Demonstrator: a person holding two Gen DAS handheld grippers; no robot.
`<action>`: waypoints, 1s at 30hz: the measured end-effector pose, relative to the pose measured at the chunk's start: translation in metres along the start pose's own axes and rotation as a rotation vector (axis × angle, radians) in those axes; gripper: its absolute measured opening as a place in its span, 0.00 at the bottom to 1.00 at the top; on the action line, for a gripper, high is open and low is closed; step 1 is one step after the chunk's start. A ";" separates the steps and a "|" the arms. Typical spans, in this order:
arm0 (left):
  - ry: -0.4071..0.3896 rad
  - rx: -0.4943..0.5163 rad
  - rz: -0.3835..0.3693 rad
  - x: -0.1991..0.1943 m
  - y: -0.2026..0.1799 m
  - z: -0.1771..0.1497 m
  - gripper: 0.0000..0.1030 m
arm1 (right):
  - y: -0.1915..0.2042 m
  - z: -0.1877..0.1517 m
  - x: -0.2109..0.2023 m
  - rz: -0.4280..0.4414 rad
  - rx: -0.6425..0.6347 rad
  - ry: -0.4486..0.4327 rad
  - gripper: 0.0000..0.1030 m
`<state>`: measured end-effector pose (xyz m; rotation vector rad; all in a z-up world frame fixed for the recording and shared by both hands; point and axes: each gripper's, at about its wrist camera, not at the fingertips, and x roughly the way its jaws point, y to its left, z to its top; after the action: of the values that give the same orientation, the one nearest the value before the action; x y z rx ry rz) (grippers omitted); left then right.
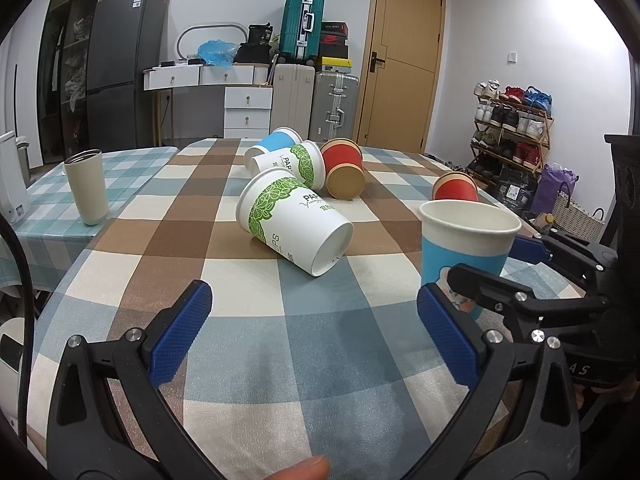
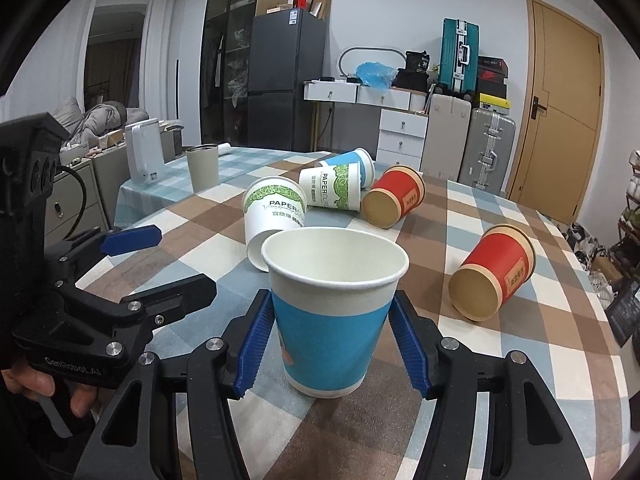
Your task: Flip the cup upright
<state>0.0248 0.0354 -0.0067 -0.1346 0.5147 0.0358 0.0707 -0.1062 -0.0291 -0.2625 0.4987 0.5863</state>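
Note:
A blue paper cup (image 2: 332, 320) stands upright on the checked tablecloth (image 2: 500, 224), mouth up. My right gripper (image 2: 334, 344) sits around it, blue pads (image 2: 256, 344) at its sides with a thin gap on each side. The cup also shows in the left wrist view (image 1: 464, 248), with the right gripper (image 1: 520, 276) around it. My left gripper (image 1: 316, 332) is open and empty over the near table. Several cups lie on their sides: a green-leaf cup (image 1: 292, 220), a second green-leaf cup (image 1: 292, 164), a blue cup (image 1: 276, 142), a red cup (image 1: 344, 168) and another red cup (image 2: 492, 272).
A beige tumbler (image 1: 86, 186) stands upright at the left on a green checked cloth. A white appliance (image 2: 144, 152) stands behind it. The table's right edge drops off toward a shoe rack (image 1: 512, 128). Suitcases, drawers and a fridge stand at the far wall.

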 end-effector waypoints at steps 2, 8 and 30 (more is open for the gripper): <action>0.001 0.001 0.000 0.000 0.000 0.000 0.99 | -0.001 -0.001 -0.001 0.003 0.003 -0.002 0.58; 0.000 0.000 0.001 0.001 0.001 0.000 0.99 | -0.001 -0.004 -0.004 0.013 -0.011 0.011 0.59; -0.037 0.022 -0.021 0.000 -0.003 0.000 0.99 | -0.051 -0.019 -0.041 0.155 0.122 -0.133 1.00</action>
<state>0.0250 0.0322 -0.0064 -0.1174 0.4763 0.0117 0.0639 -0.1727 -0.0189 -0.0686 0.4268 0.7161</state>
